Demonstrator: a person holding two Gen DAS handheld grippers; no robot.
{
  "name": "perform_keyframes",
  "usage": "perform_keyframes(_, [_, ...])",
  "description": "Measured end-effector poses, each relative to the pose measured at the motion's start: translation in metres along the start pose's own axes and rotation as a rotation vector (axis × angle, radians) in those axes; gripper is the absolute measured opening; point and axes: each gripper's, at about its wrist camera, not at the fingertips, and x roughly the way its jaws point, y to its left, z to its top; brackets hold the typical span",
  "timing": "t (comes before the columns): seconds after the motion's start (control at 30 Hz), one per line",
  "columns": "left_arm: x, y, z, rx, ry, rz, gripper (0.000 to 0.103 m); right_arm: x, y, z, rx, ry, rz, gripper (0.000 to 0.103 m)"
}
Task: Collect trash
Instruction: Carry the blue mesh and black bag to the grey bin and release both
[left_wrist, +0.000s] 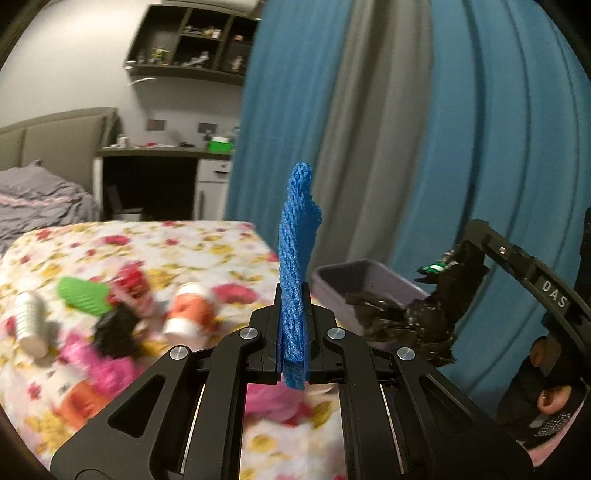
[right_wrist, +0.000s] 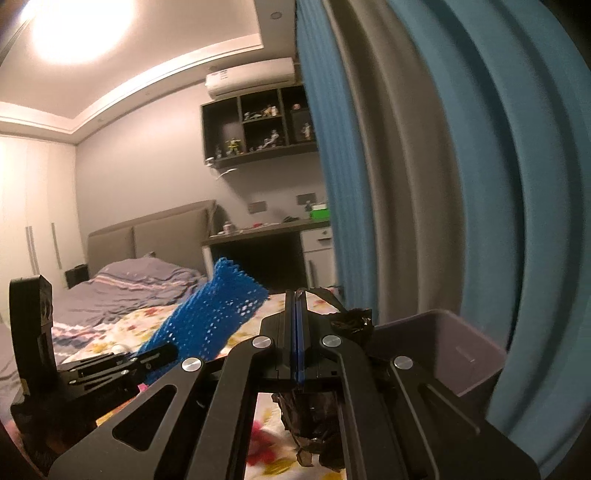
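Trash in both grippers, above a bed with a floral blanket (left_wrist: 155, 240). My left gripper (left_wrist: 291, 332) is pressed together on a blue foam net sleeve (left_wrist: 297, 236), the kind that wraps fruit; the sleeve stands up out of the jaws, with a short end poking out below them. My right gripper (right_wrist: 297, 332) pinches a crumpled black plastic wrapper (right_wrist: 314, 424), which hangs in creased folds beneath the jaws, a scrap showing above them.

Both pieces look very light and soft. The net sleeve is springy and open-meshed, so I judge it crushes flat under the pads and grips well anywhere along its length; a hold near the middle, as now, keeps it from flopping. The wrapper is thin, slick film, likely to slip or tear at an edge, so a bunched fold is the safer place to hold it.

A grey plastic bin (left_wrist: 354, 284) sits at the bed's far edge beside the blue and grey curtain (left_wrist: 461, 129), just ahead of both grippers. In the left wrist view the wrapper dangles over the bin's rim. Both grippers point forward and slightly downward, side by side, the left one near the right. More litter, including a green piece (left_wrist: 83, 295) and an orange-and-white bottle (left_wrist: 190, 310), lies blurred on the blanket, still to be gathered.
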Motion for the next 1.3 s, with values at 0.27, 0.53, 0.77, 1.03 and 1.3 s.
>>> perform_keyframes(0.27, [0.079,-0.048,0.024,0.024,0.036,-0.111,0.006,0.021,-0.053,0.019,-0.001,-0.035,-0.131,0.001])
perform_keyframes(0.53, [0.155,-0.084,0.018,0.022,0.133,-0.162,0.006,0.053,-0.084,0.013,0.002,0.0,-0.188,0.001])
perform_keyframes(0.77, [0.191,-0.094,0.006,0.022,0.207,-0.173,0.006,0.077,-0.108,0.004,0.035,0.057,-0.202,0.001])
perform_keyframes(1.03, [0.215,-0.099,-0.004,0.005,0.275,-0.203,0.007,0.096,-0.123,-0.01,0.079,0.123,-0.199,0.001])
perform_keyframes(1.3, [0.228,-0.095,-0.009,-0.064,0.322,-0.251,0.023,0.108,-0.132,-0.013,0.101,0.155,-0.196,0.001])
